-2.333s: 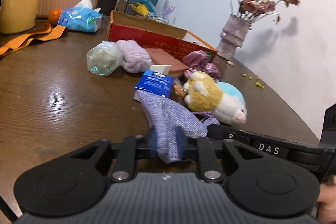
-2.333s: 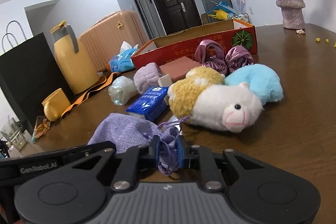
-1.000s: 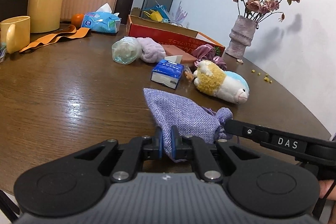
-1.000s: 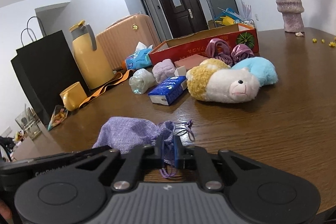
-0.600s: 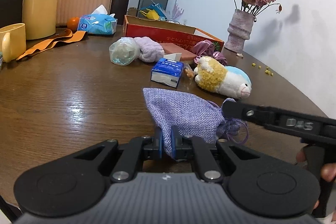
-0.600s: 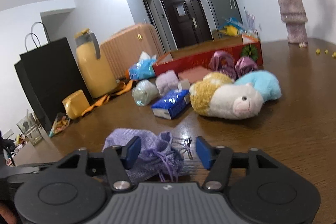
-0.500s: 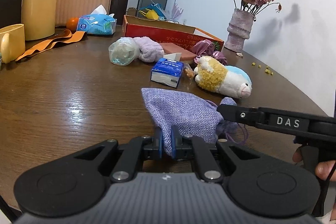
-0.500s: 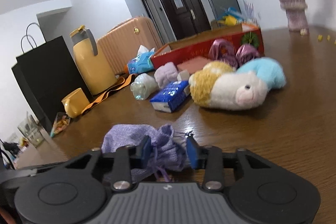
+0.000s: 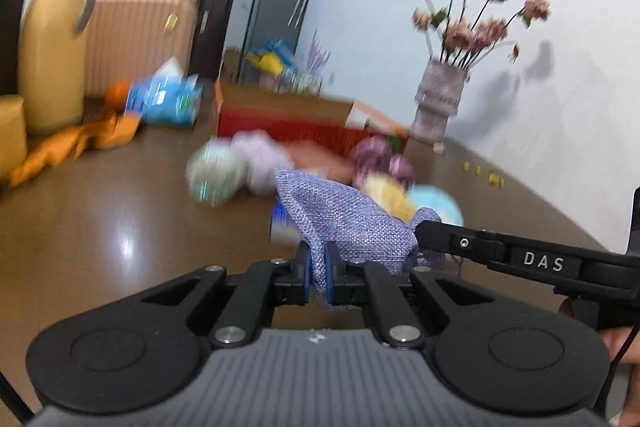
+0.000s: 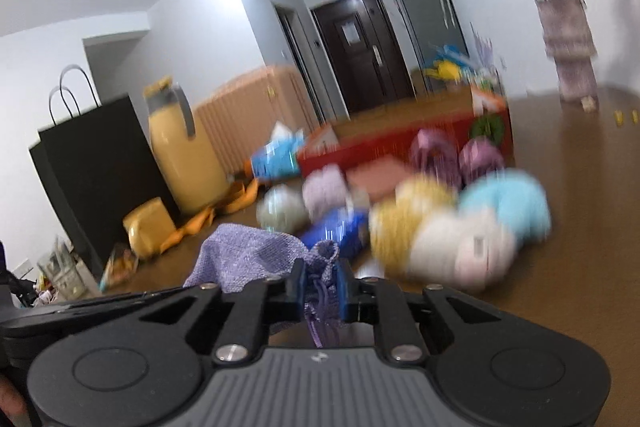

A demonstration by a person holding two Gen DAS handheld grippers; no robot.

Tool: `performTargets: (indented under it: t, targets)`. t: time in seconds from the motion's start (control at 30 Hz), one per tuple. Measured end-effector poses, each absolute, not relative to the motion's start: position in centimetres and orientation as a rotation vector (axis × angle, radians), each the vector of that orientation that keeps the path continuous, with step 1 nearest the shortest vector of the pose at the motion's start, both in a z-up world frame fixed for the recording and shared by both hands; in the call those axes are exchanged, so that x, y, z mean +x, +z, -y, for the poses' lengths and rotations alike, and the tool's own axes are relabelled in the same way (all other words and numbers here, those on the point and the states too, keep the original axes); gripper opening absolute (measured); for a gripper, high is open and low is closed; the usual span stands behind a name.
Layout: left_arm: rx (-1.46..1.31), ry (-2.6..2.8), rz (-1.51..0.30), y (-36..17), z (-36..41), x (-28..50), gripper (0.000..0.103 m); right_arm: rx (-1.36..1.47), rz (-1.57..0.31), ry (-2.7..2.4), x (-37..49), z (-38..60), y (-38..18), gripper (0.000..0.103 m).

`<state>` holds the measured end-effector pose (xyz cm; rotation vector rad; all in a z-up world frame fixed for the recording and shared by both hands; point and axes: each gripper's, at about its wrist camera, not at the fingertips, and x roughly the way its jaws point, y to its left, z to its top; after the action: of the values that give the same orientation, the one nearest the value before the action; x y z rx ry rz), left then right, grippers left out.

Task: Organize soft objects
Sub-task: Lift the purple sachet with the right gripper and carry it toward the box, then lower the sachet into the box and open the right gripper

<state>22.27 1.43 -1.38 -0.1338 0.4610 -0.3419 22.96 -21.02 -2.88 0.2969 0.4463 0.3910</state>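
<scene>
A purple woven drawstring pouch (image 9: pixel 344 219) is held between both grippers, above the brown table (image 9: pixel 100 227). My left gripper (image 9: pixel 318 273) is shut on its closed bottom edge. My right gripper (image 10: pixel 322 289) is shut on the gathered neck of the pouch (image 10: pixel 248 257), and it also shows in the left wrist view (image 9: pixel 520 261). Behind lie a plush sheep (image 10: pixel 452 239) with a blue body, a lilac rolled cloth (image 10: pixel 324 191) and purple satin scrunchies (image 10: pixel 456 153). Both views are motion-blurred.
A red cardboard box (image 10: pixel 400 135) stands at the back. A blue tissue pack (image 10: pixel 340 229), a clear bag (image 10: pixel 280 211), a yellow jug (image 10: pixel 184 163), a yellow mug (image 10: pixel 148 227), a black paper bag (image 10: pixel 92 179) and a flower vase (image 9: pixel 438 103) are around.
My right gripper opened, moved in and closed on the pouch's neck. Both grippers have now lifted the pouch off the table and swung toward the pile of soft things.
</scene>
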Motion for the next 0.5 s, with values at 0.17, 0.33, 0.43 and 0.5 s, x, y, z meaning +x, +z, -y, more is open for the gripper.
performTargets:
  t: [0.17,0.33,0.43,0.5]
  targets:
    - [-0.178,-0.349,-0.401,2.8,-1.3,29.1,0.007,0.185,-0.384,0.419,29.1,21.3,2.3,0.014]
    - [-0.257,-0.35,-0.384,7.1,-2.2,39.2,0.007,0.15,-0.355,0.445,38.5,21.6,7.1,0.014]
    - [-0.276,-0.315,-0.429,7.7,-2.3,46.2,0.007,0.139,-0.422,0.461,47.1,21.3,8.7,0.014]
    - [-0.252,-0.282,-0.467,6.9,-2.1,51.1,0.007,0.132,-0.501,0.464,53.6,20.6,8.5,0.014]
